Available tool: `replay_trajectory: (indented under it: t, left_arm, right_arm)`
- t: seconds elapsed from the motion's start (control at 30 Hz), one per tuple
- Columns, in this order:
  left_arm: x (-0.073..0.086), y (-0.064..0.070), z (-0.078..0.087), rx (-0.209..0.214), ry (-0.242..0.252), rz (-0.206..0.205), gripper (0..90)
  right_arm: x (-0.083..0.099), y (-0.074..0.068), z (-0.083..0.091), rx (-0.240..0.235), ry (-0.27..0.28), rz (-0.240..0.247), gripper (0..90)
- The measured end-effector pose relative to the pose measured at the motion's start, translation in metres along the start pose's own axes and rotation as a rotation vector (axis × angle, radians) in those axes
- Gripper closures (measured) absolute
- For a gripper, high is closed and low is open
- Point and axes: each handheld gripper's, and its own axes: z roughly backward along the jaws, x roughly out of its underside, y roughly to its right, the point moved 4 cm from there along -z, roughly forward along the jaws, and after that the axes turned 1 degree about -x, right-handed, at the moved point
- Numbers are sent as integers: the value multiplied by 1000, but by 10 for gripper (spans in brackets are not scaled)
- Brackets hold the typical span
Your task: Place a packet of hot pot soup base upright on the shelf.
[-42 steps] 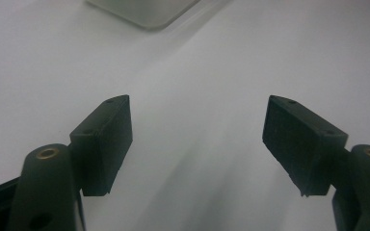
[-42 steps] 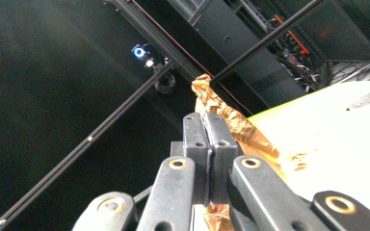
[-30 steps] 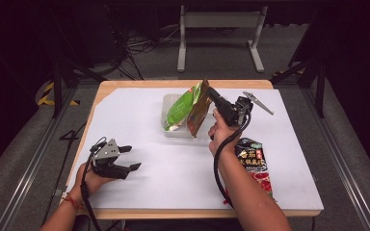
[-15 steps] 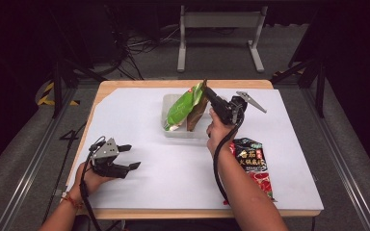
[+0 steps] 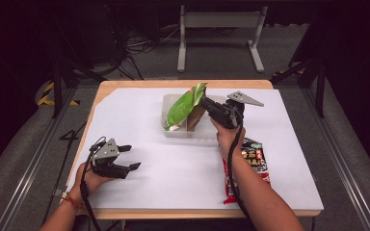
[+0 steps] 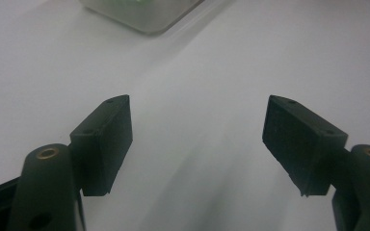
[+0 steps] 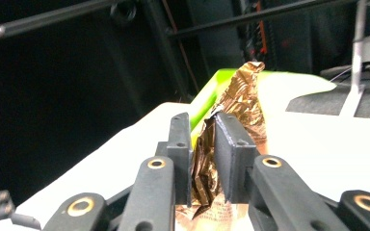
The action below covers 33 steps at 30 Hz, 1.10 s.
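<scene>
High view first: the right gripper (image 5: 211, 107) sits just above the middle of the frame, clamped on a bronze foil packet (image 5: 195, 117) that it's holding at the clear plastic tub (image 5: 173, 133). A green snack bag (image 5: 183, 107) already stands tilted in that tub, touching the foil packet on its left. A red noodle packet (image 5: 248, 161) lies flat on the white table cover (image 5: 289, 144), lower right of centre, partly under the person's forearm. The left gripper (image 5: 129, 157) rests on the cover in the lower left, well apart from everything.

Left gripper view: both jaws stand wide apart with nothing between them, just the white cover. A corner of the tub (image 6: 139, 12) peeks in at the top edge.

Right gripper view: jaws are nearly closed, pinching crinkled foil packet (image 7: 241, 103) in the centre of the frame, with the green bag (image 7: 207, 94) right behind it.

My take on the step, which looks like slotting the foil packet into the tub next to the green bag: lower it straight down so the bottom edge lands inside the wall, not on the rim. Only let go once it leans against the green bag, otherwise it'll probably flop out. Can't tell from these angles whether its bottom is touching the tub floor yet.
</scene>
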Motion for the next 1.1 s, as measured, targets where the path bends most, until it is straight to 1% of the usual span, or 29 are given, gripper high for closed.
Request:
replay_trajectory:
  t: [0.07,0.1,0.13,0.17,0.2,0.23,0.27,0.37,0.4,0.47,0.53,0.57,0.6,0.63,0.67,0.7,0.8,0.83,0.9,0.93,0.97,1.0,1.03,1.07,1.1]
  left_arm:
    - [0,0,0,0,-2,0,267]
    - [0,0,0,-1,-3,0,266]
    - [0,0,0,-2,-3,-1,266]
    - [0,0,0,-2,-2,-2,266]
    - [0,0,0,-2,-4,-2,265]
    - [0,0,0,-4,-4,-3,264]
    - [1,-1,0,-3,-2,0,262]
    - [1,-2,0,-5,-2,10,258]
    - [1,-2,0,-9,1,8,257]
    - [1,-3,0,-8,5,8,258]
    - [1,-4,0,4,11,14,260]
    - [1,-4,0,4,11,14,259]
    - [1,-4,0,11,12,22,256]
    - [1,-4,0,11,12,22,251]
    - [2,-6,0,13,14,29,248]
    - [2,-6,1,13,15,32,247]
    - [3,-7,1,16,11,32,228]
    - [3,-7,1,15,11,31,228]
    - [3,-7,2,13,17,31,227]
    - [3,-7,3,14,16,32,225]
    - [3,-6,2,15,11,29,224]
    - [3,-6,2,15,11,29,223]
    - [4,-5,2,14,1,26,222]
    - [4,-5,2,12,-2,22,222]
    - [4,-5,2,12,-2,22,222]
  right_arm:
    - [0,-1,1,-7,-25,15,736]
    - [-1,-1,1,-7,-36,30,708]
    - [-1,-2,1,6,-46,52,674]
    - [-2,-2,1,9,-62,70,669]
    - [-3,-3,1,-2,-74,79,650]
    - [-3,-2,1,-3,-84,88,615]
    - [-3,-2,2,8,-88,96,567]
    - [-3,0,4,-6,-114,109,505]
    - [-4,0,6,-9,-118,117,482]
    - [-5,-1,10,-33,-121,128,449]
    - [-7,-3,15,-50,-104,140,440]
    - [-7,-3,15,-50,-104,140,440]
    - [-9,-5,22,-85,-102,157,425]
    - [-9,-5,22,-85,-102,157,425]
    - [-9,-6,27,-88,-121,201,405]
    - [-9,-7,30,-93,-132,223,401]
    - [-6,-7,37,-86,-170,281,368]
    - [-6,-7,37,-86,-170,281,368]
    - [-3,-8,44,-113,-197,300,372]
    - [0,-10,50,-125,-223,344,364]
    - [2,-11,53,-121,-232,369,359]
    - [2,-11,53,-121,-232,369,359]
    - [6,-14,60,-132,-267,422,343]
    - [7,-14,63,-138,-276,436,340]
    - [7,-14,63,-138,-276,436,340]
